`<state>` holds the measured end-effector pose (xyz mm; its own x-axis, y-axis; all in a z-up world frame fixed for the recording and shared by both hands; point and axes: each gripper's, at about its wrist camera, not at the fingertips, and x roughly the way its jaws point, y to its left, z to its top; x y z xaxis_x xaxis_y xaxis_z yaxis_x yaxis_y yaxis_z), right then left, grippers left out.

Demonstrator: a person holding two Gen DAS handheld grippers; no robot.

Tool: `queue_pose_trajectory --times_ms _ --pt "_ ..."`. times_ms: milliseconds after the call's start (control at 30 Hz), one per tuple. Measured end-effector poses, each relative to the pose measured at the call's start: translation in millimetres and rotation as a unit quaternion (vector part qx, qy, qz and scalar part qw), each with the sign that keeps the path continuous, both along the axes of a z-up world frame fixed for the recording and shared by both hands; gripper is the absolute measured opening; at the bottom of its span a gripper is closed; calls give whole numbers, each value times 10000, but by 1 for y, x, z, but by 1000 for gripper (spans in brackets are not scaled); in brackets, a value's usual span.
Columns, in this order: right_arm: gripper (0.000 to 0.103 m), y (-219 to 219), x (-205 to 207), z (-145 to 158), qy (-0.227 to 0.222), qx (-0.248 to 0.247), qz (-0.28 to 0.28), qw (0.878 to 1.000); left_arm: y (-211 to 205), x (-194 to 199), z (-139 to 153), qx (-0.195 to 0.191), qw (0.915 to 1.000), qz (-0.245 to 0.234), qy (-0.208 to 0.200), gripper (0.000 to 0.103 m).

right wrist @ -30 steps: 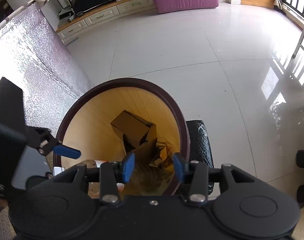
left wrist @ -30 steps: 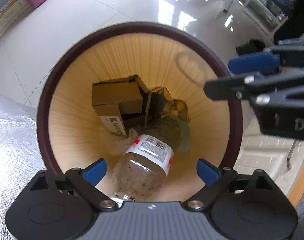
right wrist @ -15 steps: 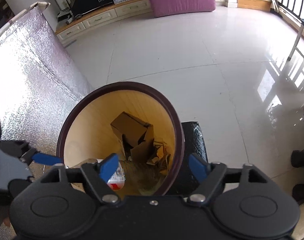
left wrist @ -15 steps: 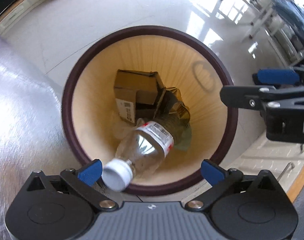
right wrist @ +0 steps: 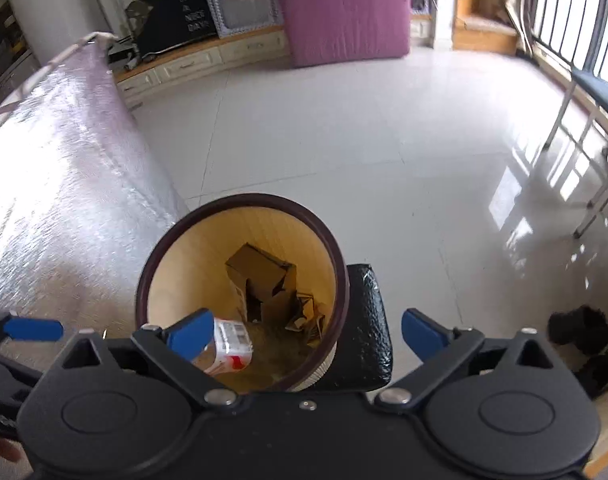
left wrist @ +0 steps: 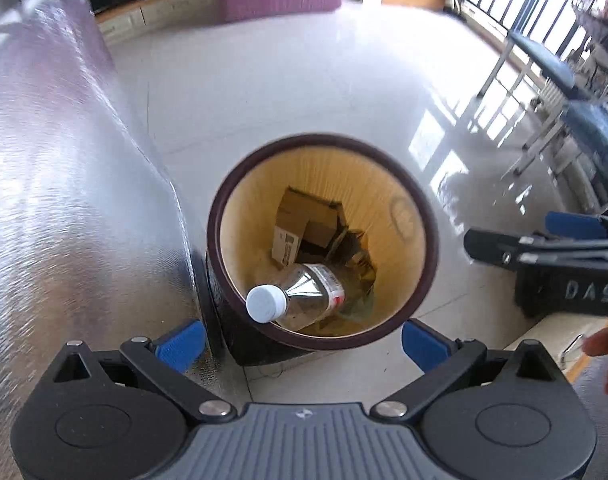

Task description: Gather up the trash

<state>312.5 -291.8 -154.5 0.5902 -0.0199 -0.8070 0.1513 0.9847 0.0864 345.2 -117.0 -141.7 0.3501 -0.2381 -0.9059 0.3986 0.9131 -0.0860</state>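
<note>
Clear plastic bottle (left wrist: pixel 304 294) with white cap lies inside the round bin (left wrist: pixel 424 264), cap toward the near rim, beside a cardboard box (left wrist: pixel 299 226). Left gripper (left wrist: pixel 301 342) is spread wide, holding nothing, above the bin's near edge. Right gripper (right wrist: pixel 308 330) is likewise wide open and empty.

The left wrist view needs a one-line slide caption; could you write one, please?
Open left gripper above the bin holding a capped bottle and cardboard box.

home living rm: glossy tile floor (right wrist: pixel 344 152), low tv cabinet w/ drawers (right wrist: pixel 199 64), balcony railing (right wrist: pixel 576 20).
</note>
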Motion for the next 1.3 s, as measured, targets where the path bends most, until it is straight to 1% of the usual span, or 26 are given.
queue_pose_trajectory --times_ms 133,333,500,733,833,1000,1200,1300 --pt "103 11 -21 23 -141 -190 161 9996 14 -25 25 -115 9996 95 -258 103" --pt "103 14 -56 56 -403 -189 130 9989 38 -63 59 -479 9961 358 -644 103" --pt "103 8 -88 81 -684 -12 68 9976 60 -97 86 -789 9895 697 -986 103" --pt "103 11 -133 106 -1125 -219 165 9933 86 -139 110 -1154 9792 936 -1380 103" --pt "103 15 -154 115 -1318 -275 224 9906 95 -161 117 -1224 9730 1029 -1662 103" --pt "103 19 -185 122 -1607 -333 222 9862 111 -193 121 -1320 9628 1251 -1997 103" --pt "103 25 -221 119 -1862 -345 176 9818 122 -228 113 -1272 9522 1449 -2371 103" --pt "103 29 -238 116 -1993 -395 154 9790 125 -244 108 -1325 9476 1473 -2505 103"
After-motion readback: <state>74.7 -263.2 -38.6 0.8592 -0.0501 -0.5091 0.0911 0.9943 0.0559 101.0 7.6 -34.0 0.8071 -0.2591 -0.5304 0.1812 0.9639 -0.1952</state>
